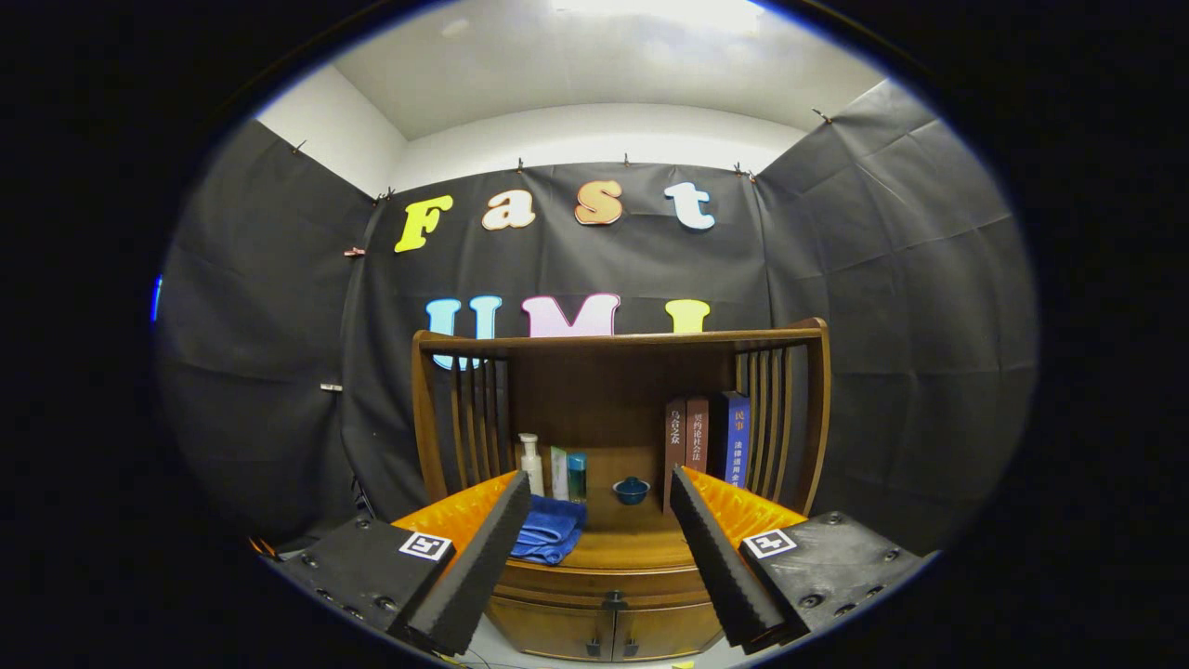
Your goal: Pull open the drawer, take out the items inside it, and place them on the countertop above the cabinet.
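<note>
We see a wooden cabinet (604, 595) ahead, beyond the fingers, with a slatted hutch (613, 372) rising around the back and sides of its counter (632, 548). The drawer (608, 587) sits just under the counter's front edge and looks closed, its small dark knob at the middle; two doors lie below it. Our gripper (599, 557) has its fingers spread wide apart, holding nothing, and the drawer front shows in the gap between them. At the counter's back right corner three books (708, 437) stand upright against the slats. A folded blue towel (550, 531) lies near the front left edge, just beside the left finger. Behind it, toward the back left, stand a white pump bottle (530, 463) and two small tubes (568, 474). A little blue bowl (631, 490) rests near the counter's middle.
</note>
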Demonstrator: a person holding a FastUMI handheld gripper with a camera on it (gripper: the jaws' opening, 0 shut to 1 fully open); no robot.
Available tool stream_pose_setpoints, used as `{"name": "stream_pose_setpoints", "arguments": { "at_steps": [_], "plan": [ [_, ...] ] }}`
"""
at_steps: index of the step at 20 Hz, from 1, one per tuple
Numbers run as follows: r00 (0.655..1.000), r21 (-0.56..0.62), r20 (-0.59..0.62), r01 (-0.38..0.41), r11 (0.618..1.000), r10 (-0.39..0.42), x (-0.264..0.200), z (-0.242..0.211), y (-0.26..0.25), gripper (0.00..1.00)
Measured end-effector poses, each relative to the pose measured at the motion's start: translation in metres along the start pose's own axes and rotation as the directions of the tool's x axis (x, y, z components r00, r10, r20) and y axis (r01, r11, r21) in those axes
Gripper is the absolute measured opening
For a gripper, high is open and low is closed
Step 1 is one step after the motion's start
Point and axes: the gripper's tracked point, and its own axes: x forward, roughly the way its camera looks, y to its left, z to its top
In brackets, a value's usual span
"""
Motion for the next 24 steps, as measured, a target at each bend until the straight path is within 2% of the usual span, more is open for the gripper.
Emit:
{"name": "stream_pose_setpoints", "arguments": {
  "at_steps": [10,18,24],
  "plan": [
    [0.999,0.014,-0.042,-0.006,1.0,0.007,0.013,-0.037,-0.001,0.98],
    [0.984,0.001,-0.176,0.004,1.0,-0.003,0.041,-0.139,-0.008,0.99],
    [0.952,0.017,-0.304,0.017,1.0,-0.011,0.063,-0.218,-0.01,0.99]
  ]
}}
